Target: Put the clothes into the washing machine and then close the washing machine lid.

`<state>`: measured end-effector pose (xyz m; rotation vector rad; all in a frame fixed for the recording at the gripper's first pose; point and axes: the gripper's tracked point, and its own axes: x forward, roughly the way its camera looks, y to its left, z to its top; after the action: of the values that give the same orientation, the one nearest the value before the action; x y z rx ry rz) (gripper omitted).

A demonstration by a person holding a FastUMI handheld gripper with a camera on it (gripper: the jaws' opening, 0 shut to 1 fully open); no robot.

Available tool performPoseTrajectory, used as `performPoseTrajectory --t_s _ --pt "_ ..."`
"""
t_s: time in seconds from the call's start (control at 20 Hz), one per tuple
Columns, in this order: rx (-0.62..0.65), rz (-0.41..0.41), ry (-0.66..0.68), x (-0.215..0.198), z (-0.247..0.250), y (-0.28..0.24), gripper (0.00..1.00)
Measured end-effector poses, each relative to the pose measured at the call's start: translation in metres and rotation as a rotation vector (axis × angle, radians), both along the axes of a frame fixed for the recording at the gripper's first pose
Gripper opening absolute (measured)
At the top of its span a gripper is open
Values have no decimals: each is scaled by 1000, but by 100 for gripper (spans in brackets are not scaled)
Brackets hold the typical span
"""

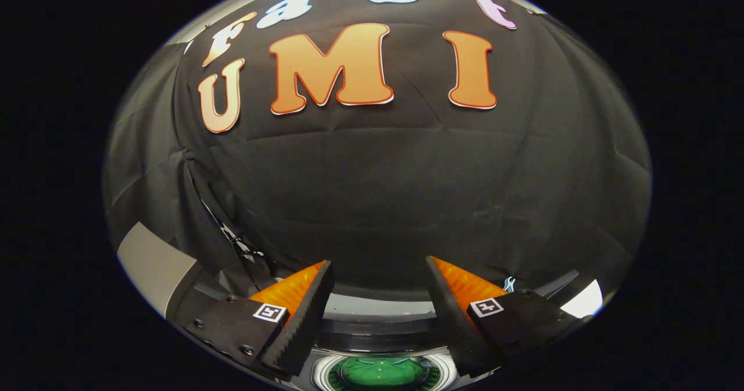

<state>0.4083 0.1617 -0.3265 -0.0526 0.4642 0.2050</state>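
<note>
My gripper [379,272] stands open, its two black-and-orange fingers [302,304] spread wide with nothing between them. Below and between the fingers lies the washing machine's round drum opening [381,373], with something green inside it; I cannot tell whether it is cloth. The machine's grey rim [378,308] curves just ahead of the fingers. The fingers hang above the opening and touch nothing.
The booth's black cloth wall [378,193] rises close behind the machine. A grey panel [154,266] stands at the left of the machine, and a bright white patch [584,301] shows at its right.
</note>
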Motion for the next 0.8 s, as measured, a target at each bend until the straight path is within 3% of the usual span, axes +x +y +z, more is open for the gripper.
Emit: performPoseTrajectory --t_s 0.25,0.8 --pt "2 -3 -29 -48 -2 -7 99" --pt "-2 3 52 -155 -35 -24 99"
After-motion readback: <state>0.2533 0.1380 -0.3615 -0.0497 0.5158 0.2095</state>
